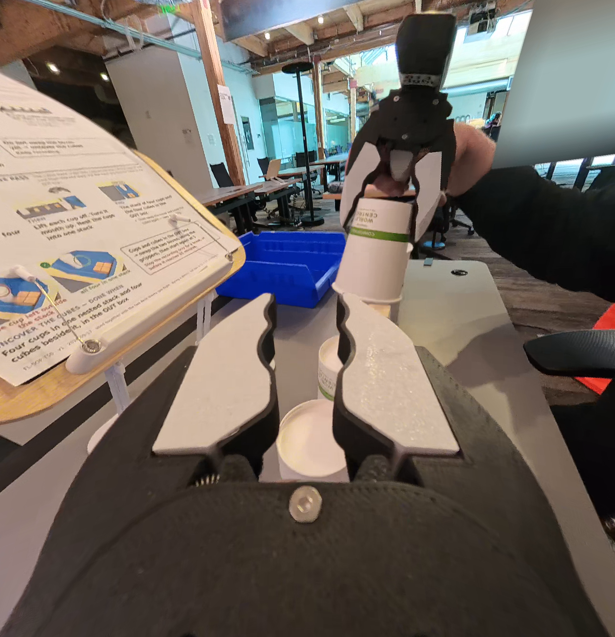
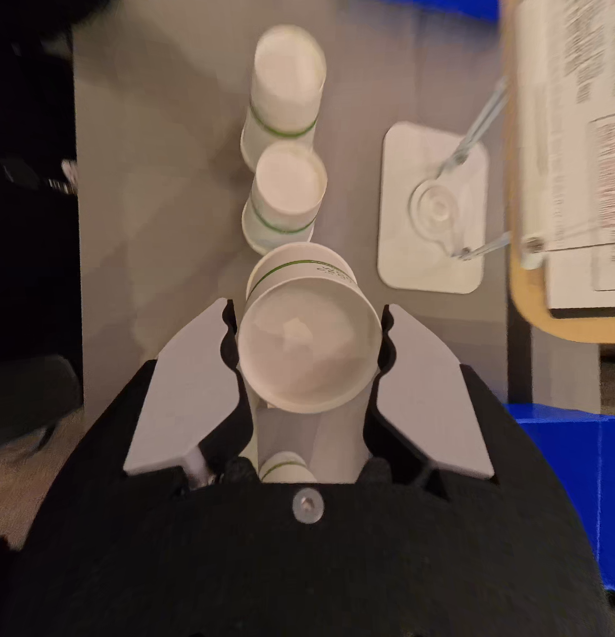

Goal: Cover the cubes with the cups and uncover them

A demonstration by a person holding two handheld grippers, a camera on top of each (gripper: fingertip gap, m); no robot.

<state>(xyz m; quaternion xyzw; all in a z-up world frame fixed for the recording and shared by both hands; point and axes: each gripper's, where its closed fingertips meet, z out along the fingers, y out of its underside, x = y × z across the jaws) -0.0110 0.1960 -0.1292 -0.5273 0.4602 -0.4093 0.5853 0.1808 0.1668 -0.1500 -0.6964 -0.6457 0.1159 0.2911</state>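
Several white paper cups with a green band stand mouth down in a row on the grey table top. My right gripper is shut on one inverted cup by its sides. In the left wrist view this gripper holds that cup upright-inverted, its rim just above the table. Two more inverted cups stand beyond it, and another shows under my palm. My left gripper is open and empty above two of the cups. No cube shows clearly.
A blue bin sits at the table's far end. An instruction sheet on a wooden stand leans over the left side; its white base is beside the cup row. A black-sleeved arm reaches in from the right.
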